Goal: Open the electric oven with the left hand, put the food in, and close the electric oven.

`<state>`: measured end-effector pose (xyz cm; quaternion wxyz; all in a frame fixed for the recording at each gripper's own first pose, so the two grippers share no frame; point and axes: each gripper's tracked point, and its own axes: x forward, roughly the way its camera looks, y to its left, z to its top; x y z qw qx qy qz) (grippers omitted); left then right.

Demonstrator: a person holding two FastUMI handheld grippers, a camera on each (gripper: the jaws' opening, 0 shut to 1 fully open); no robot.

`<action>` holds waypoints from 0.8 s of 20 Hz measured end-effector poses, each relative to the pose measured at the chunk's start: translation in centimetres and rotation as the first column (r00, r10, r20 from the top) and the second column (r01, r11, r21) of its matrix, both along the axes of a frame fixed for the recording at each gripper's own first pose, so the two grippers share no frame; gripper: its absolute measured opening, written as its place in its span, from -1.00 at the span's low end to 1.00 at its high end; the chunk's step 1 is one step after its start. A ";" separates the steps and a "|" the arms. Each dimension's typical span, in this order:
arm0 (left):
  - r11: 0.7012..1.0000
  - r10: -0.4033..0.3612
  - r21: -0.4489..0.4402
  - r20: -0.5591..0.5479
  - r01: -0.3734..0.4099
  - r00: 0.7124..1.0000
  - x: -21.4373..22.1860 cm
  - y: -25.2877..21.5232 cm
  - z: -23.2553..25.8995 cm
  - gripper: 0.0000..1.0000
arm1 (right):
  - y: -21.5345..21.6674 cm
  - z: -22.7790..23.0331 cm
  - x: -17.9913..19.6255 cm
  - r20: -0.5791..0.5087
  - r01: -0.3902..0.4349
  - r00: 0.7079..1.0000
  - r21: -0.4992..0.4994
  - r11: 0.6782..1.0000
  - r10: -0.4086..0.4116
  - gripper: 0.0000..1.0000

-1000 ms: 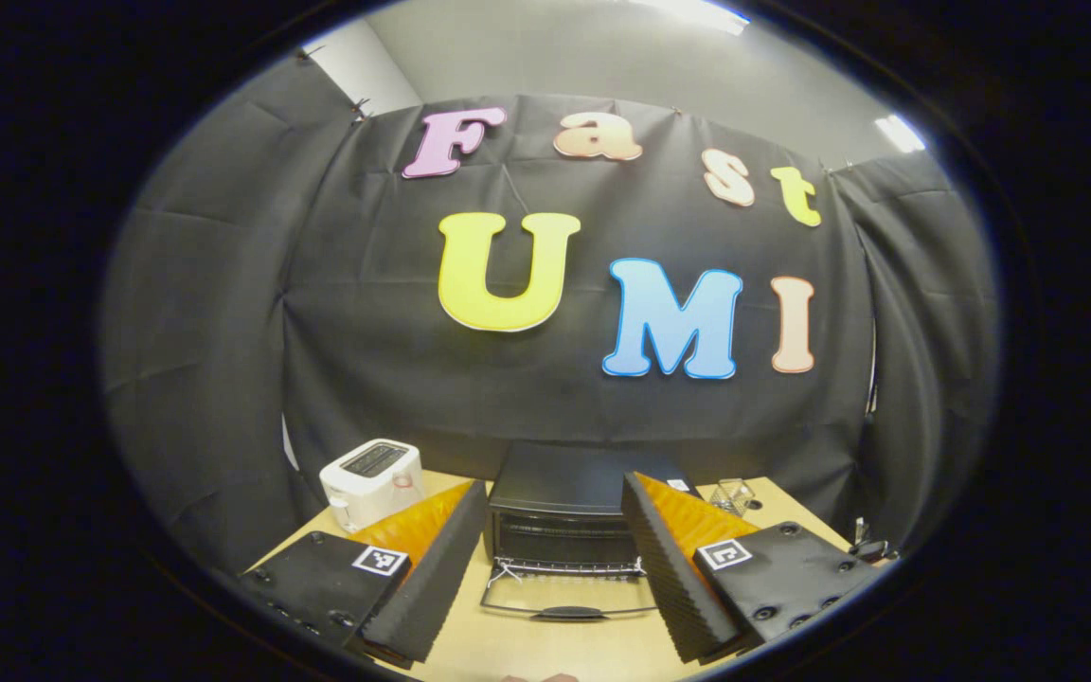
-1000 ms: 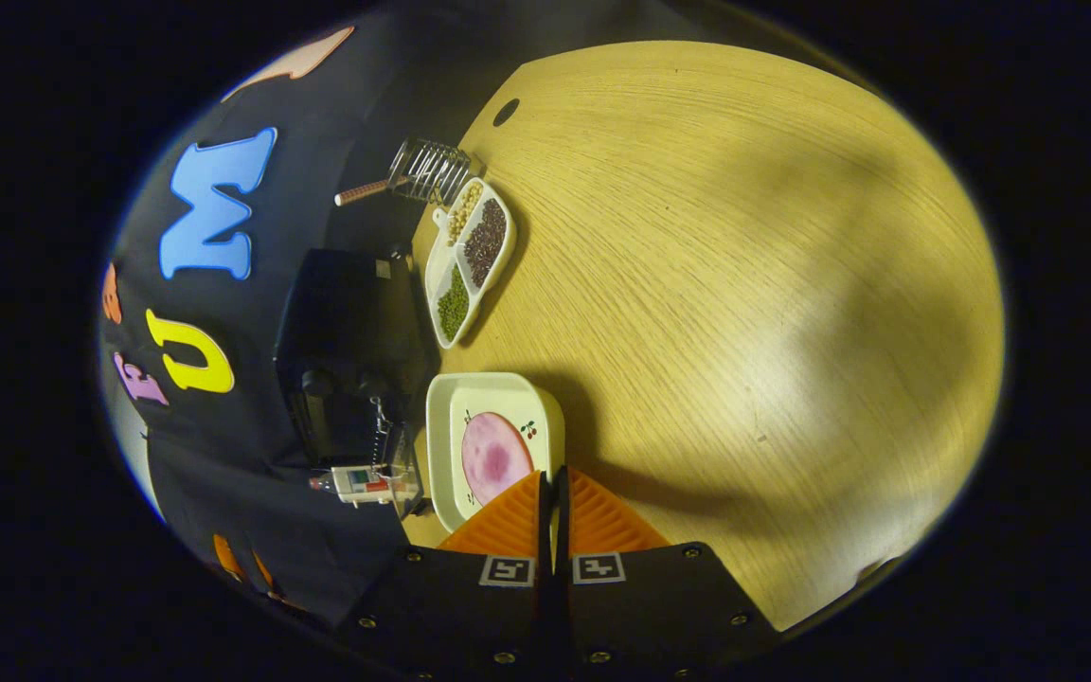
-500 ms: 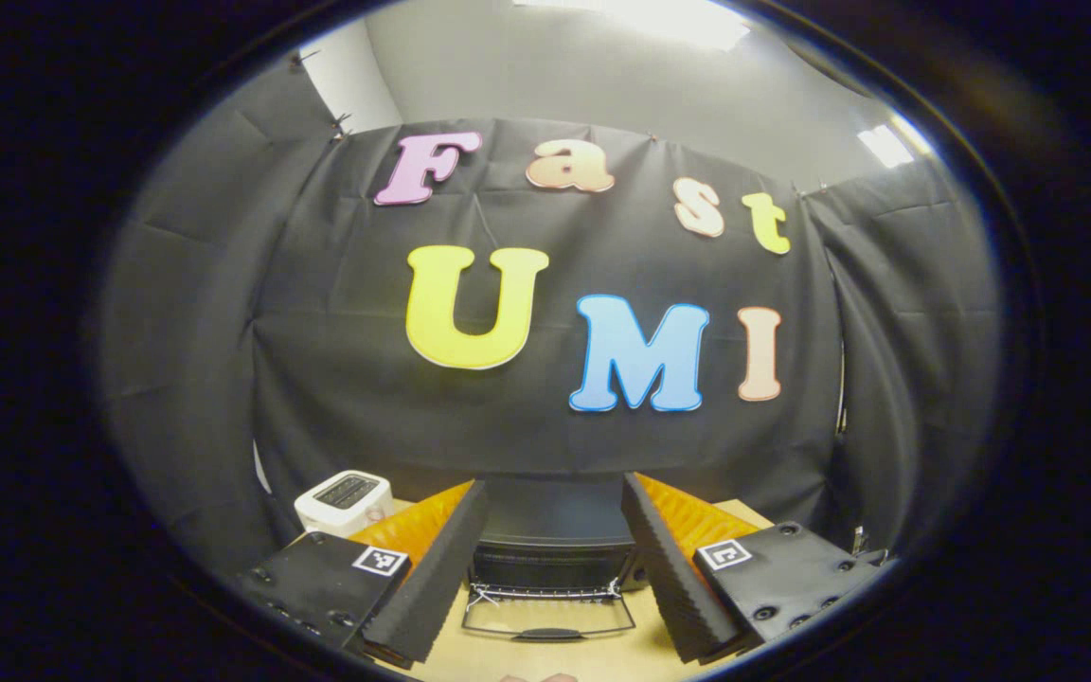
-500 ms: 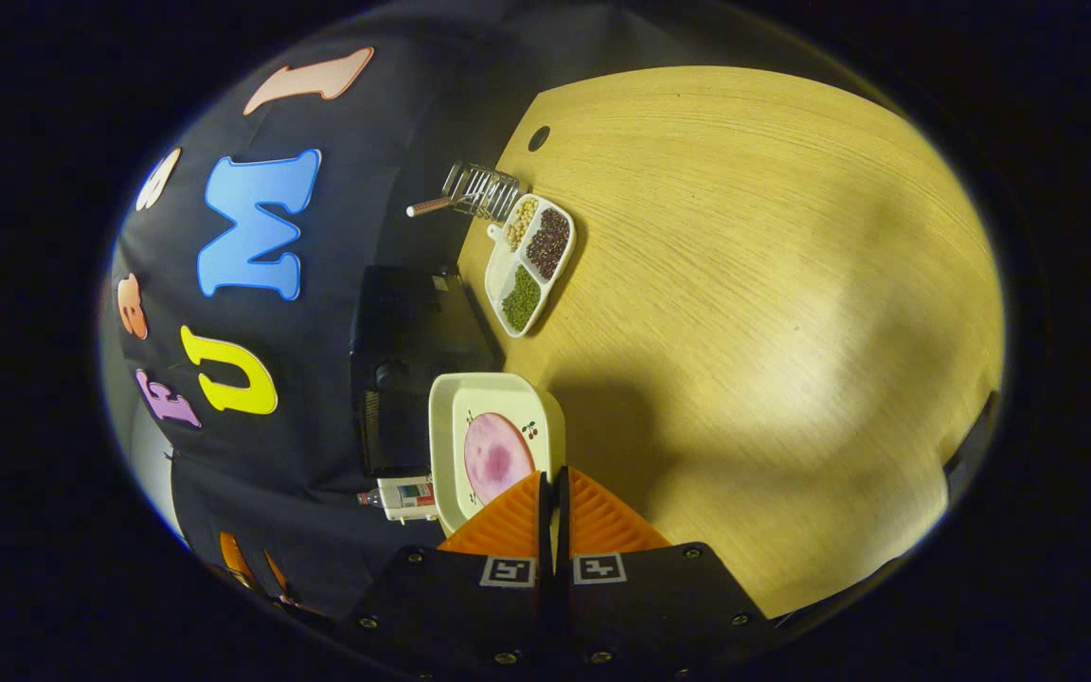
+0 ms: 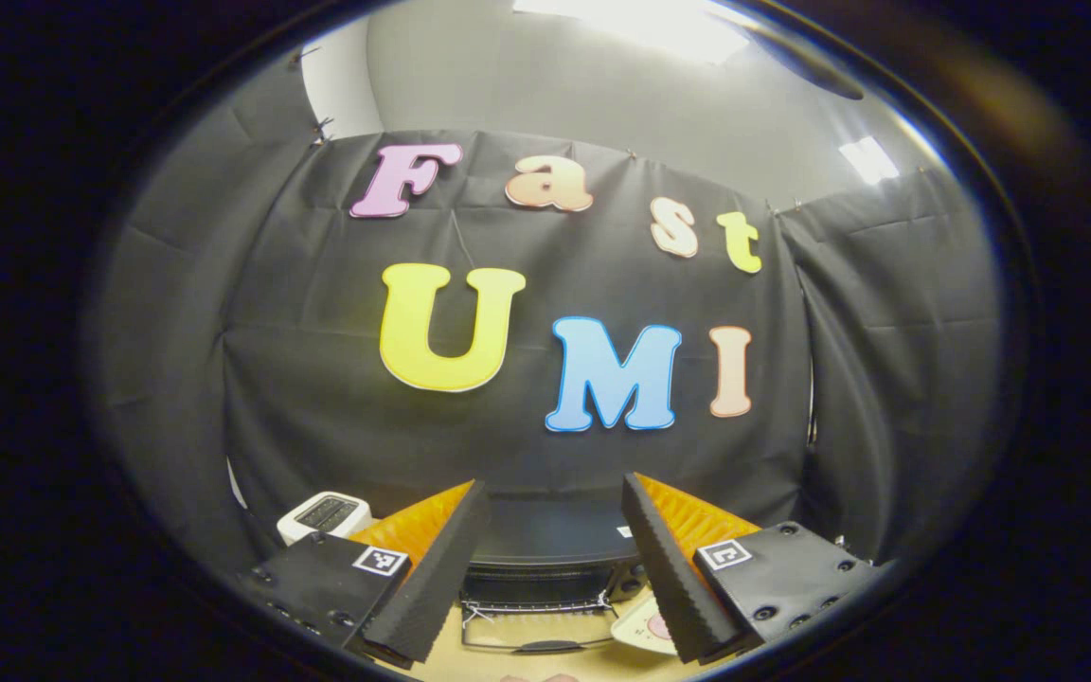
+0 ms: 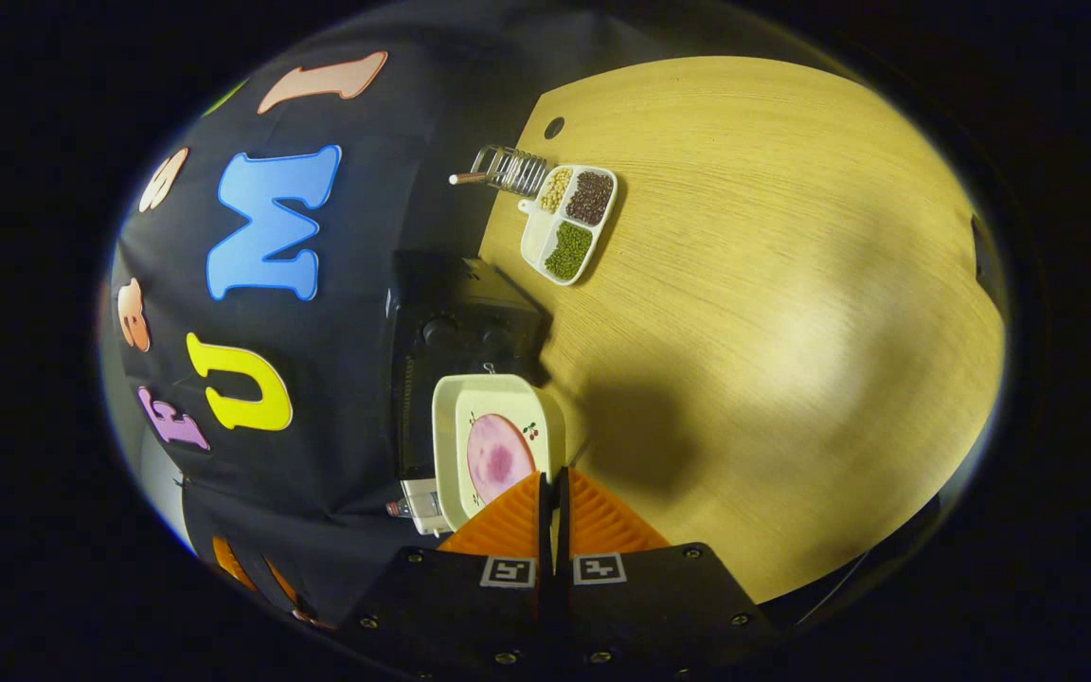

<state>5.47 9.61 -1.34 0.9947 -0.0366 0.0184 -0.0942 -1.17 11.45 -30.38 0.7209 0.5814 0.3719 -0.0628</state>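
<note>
Up close, our right gripper [image 6: 550, 485] pinches the white plate [image 6: 496, 445] rim, pink food [image 6: 498, 457] on it | our left gripper [image 5: 545, 559] gapes wide, holding nothing | black oven [image 5: 545, 554] beyond, door [image 5: 531, 633] down, partly hidden | table [image 6: 773, 313] has lots of room.

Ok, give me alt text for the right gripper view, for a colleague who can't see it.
The right tongs are shut on the rim of a white plate carrying a pink slice of food, held beside the black electric oven. Farther off on the wooden table sit a divided tray of beans and a wire rack.
</note>
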 end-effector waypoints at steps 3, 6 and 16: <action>1.000 0.012 -0.008 0.000 -0.012 1.000 -0.1 2.0 0.4 1.00 | 2.5 0.1 1.3 -0.025 0.050 0.998 0.028 0.998 -0.049 -0.99; 0.999 0.029 0.019 -0.020 -0.029 0.999 -0.4 4.0 -0.5 1.00 | 4.9 -1.0 2.5 -0.089 0.097 0.992 0.020 0.995 -0.094 -0.99; 0.991 0.126 0.045 -0.058 -0.123 0.990 -1.7 11.2 -1.3 1.00 | 11.3 -3.0 11.5 -0.121 0.224 0.968 0.042 0.974 -0.218 -0.99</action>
